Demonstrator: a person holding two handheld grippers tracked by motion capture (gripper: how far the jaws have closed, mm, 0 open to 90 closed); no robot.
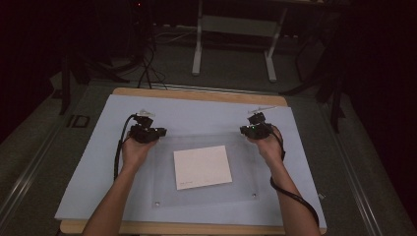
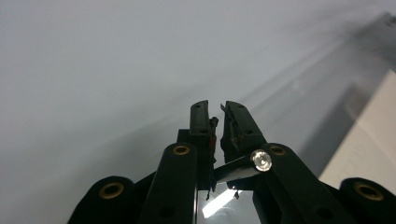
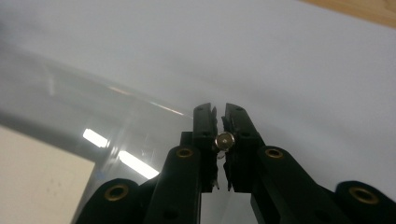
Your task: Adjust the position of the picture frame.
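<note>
Clear plastic, a see-through sheet (image 1: 196, 142) with small metal studs at its corners, lies flat on the pale blue mat (image 1: 98, 162) that covers the wooden table (image 1: 196, 93), and a white card (image 1: 202, 166) sits under or on its middle; I cannot tell which.

I have my left gripper (image 1: 147, 132) at the sheet's far left corner and my right gripper (image 1: 255, 129) at its far right corner. I judge that I hold it at both far corners so that it lifts evenly without bending or sliding.

Through the left gripper view, the jaws stand nearly closed with a stud (image 2: 261, 160) beside them. Through the right gripper view, the jaws pinch close around the corner stud (image 3: 225, 139).

Its long axis runs left to right across the table, with the long edges facing me.
</note>
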